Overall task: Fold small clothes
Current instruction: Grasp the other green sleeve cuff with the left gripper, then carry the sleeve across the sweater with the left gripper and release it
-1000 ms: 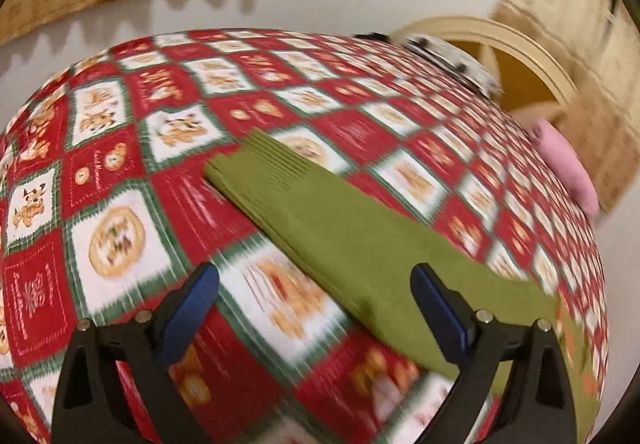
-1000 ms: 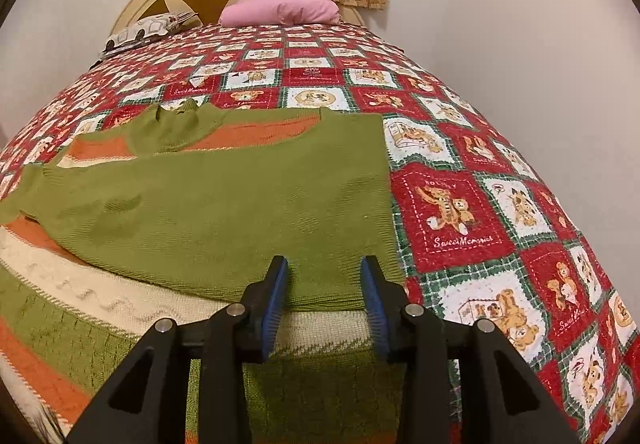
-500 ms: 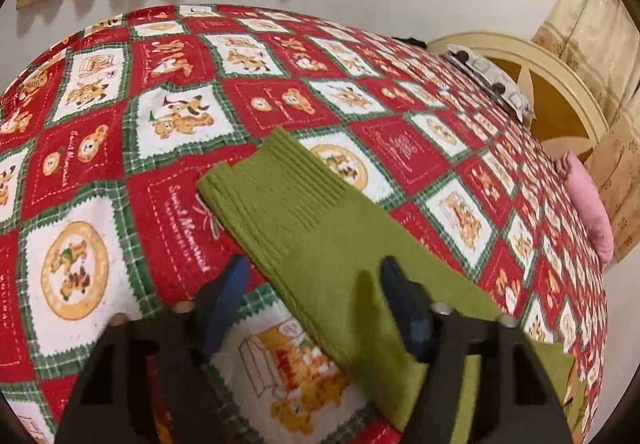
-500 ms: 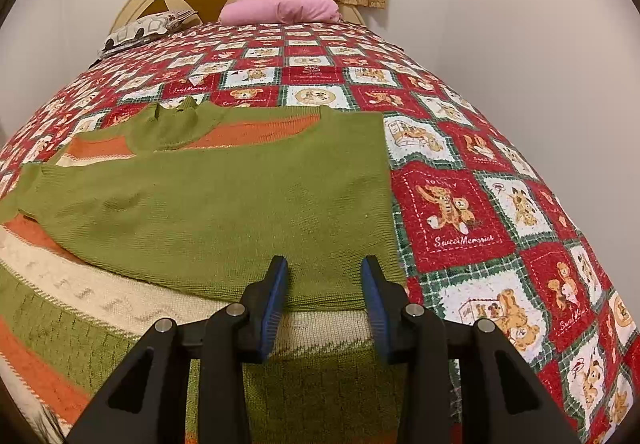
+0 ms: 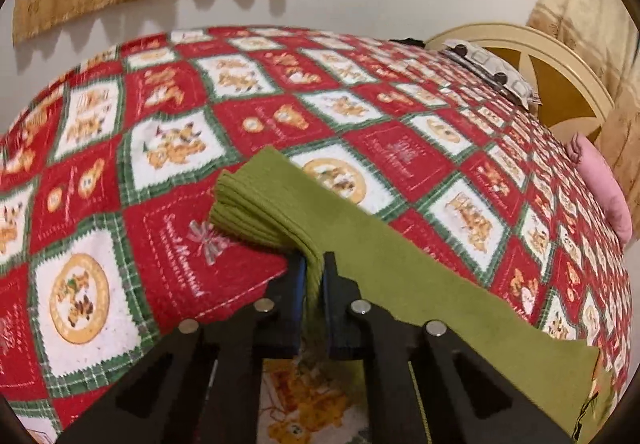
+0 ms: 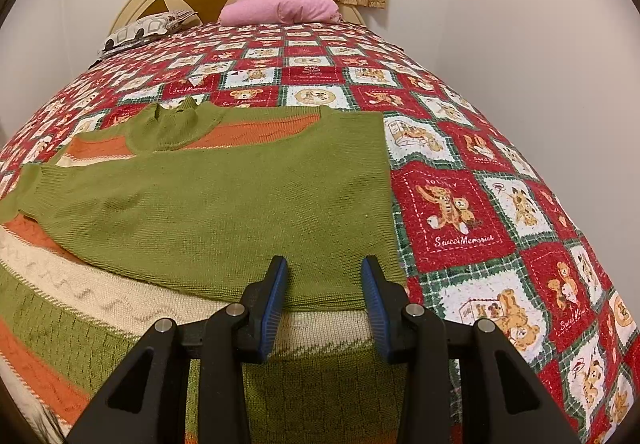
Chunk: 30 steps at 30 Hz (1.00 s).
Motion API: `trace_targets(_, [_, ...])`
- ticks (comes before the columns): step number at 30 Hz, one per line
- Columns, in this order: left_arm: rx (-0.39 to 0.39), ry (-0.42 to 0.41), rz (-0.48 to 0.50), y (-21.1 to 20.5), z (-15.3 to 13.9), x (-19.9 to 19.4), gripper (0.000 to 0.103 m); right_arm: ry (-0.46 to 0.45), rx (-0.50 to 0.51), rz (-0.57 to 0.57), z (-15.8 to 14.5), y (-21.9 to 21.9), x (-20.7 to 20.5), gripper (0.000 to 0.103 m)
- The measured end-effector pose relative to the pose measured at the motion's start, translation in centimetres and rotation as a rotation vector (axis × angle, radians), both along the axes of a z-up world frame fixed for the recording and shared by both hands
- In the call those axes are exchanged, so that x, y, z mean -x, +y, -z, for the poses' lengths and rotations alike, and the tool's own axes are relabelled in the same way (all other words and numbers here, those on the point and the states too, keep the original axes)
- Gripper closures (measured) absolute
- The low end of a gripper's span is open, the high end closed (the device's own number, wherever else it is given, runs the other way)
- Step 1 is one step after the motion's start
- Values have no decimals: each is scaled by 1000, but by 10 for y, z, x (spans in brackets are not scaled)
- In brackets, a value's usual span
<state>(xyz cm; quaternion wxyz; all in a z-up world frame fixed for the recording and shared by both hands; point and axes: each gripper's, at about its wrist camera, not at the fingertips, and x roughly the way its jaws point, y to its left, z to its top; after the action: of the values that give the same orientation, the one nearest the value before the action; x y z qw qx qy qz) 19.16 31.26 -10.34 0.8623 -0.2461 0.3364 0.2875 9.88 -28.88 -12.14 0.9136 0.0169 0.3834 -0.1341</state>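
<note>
Your left gripper (image 5: 315,264) just went from open to clamped on the sleeve (image 5: 360,240) cuff, out across the bed (image 6: 460,204) quilt's middle, so it's ready to fold onto the sweater (image 6: 224,204); right gripper (image 6: 324,284) stays open over the folded-in sleeve.

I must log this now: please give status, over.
Left gripper shut on sleeve. Right gripper open over sweater. Nothing in the way.
</note>
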Motion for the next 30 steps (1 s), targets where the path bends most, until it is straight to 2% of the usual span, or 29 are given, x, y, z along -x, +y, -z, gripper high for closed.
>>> trace_targets(4, [-84, -56, 60, -25, -26, 0, 96, -1, -1, 0, 0, 0, 0, 63])
trace_targets(7, [-144, -119, 156, -63, -53, -1, 96, -4, -9, -1, 1, 0, 0, 63])
trace_targets(11, [-239, -198, 370, -142, -84, 0, 96, -7, -16, -1, 0, -1, 1, 63])
trace_targets(16, [-307, -231, 578, -236, -90, 8, 96, -8, -18, -1, 0, -1, 1, 63])
trace_targets(20, [-324, -209, 708, -294, -79, 13, 96, -12, -25, -2, 0, -2, 1, 63])
trace_targets(25, [-343, -131, 843, -350, -57, 20, 96, -19, -44, -2, 0, -5, 2, 63])
trace_targets(28, [-369, -50, 905, -376, -40, 19, 96, -21, -48, -3, 0, -6, 2, 63])
trace_targets(30, [-379, 40, 949, -389, -26, 15, 96, -21, -49, -3, 0, -6, 2, 63])
